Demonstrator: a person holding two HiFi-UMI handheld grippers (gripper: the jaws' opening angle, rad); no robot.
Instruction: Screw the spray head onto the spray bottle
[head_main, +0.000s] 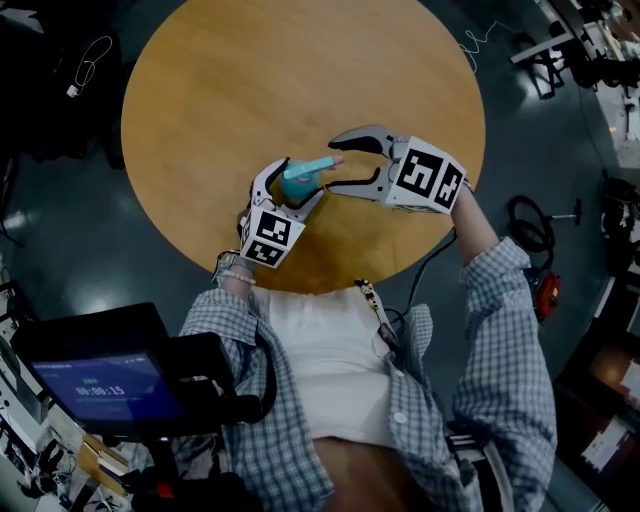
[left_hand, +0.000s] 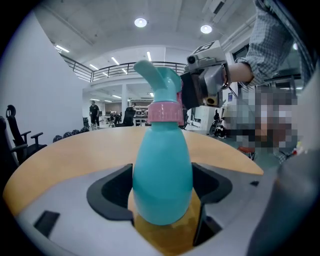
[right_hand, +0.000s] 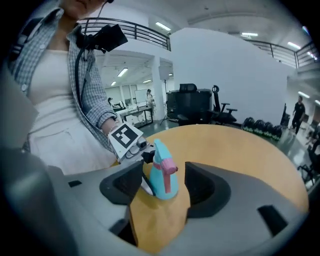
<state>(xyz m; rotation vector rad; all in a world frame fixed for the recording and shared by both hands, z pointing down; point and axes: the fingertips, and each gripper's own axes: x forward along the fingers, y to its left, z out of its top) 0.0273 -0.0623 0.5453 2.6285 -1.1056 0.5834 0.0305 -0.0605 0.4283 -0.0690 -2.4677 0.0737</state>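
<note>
The left gripper (head_main: 289, 190) clamps the teal bottle (left_hand: 162, 175) upright near the round table's (head_main: 230, 90) six o'clock edge. The spray head (left_hand: 159, 80) sits on its pink collar (left_hand: 165, 112). At the bottle's two o'clock, the right gripper (head_main: 334, 160) stands wide open, gripping nothing.

A round counter (head_main: 220, 90) is standing on a dark floor (head_main: 60, 240); a screen (head_main: 105, 388) is glowing nearby; a cable (head_main: 90, 62) is lying beside it.

Dim head view; bright, edge-warped gripper views under ceiling lights (left_hand: 140, 22).
</note>
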